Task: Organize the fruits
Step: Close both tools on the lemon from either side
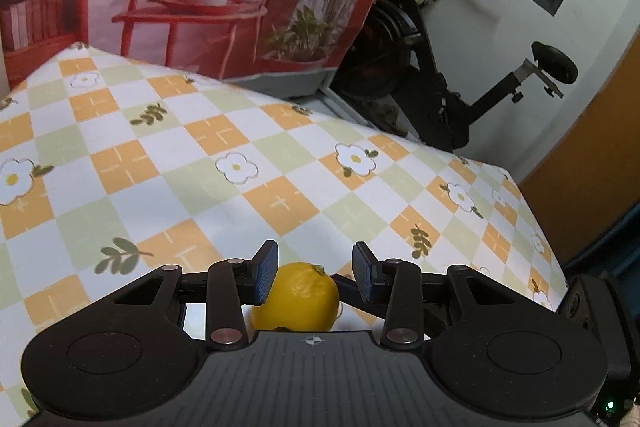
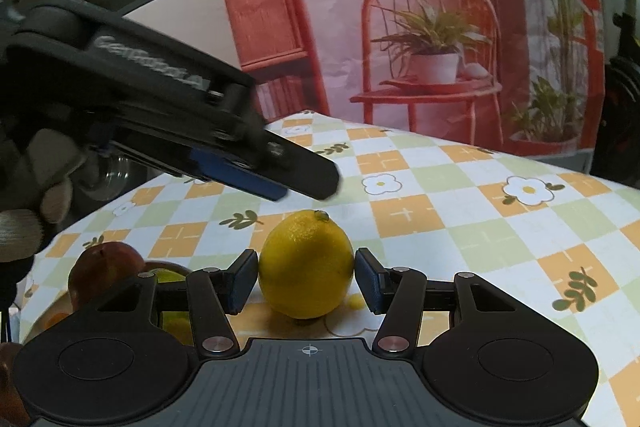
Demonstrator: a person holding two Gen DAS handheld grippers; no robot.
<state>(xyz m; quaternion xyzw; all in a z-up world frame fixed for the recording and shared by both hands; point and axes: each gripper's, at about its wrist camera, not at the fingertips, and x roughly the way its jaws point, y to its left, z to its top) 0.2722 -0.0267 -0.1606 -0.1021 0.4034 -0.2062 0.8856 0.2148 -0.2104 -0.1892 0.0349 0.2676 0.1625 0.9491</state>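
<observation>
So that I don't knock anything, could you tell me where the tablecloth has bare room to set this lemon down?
Bare tablecloth lies right of the lemon and beyond it toward the printed backdrop. Left is crowded: the red apple, other fruit, left gripper overhead.

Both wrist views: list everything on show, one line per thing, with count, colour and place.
lemon: one, yellow, on the tablecloth between the right tool's pads
red fruit: one, dark red, left of the lemon, partly hidden
tablecloth: one, orange, green and white checks with flowers, covering the table
backdrop: one, pink with red chair print, behind the table
exercise bike: one, black, right of the backdrop
left tool: one, black, above the lemon
right tool: one, black, closed on the lemon
gloved hand: one, grey, holding the left tool
</observation>
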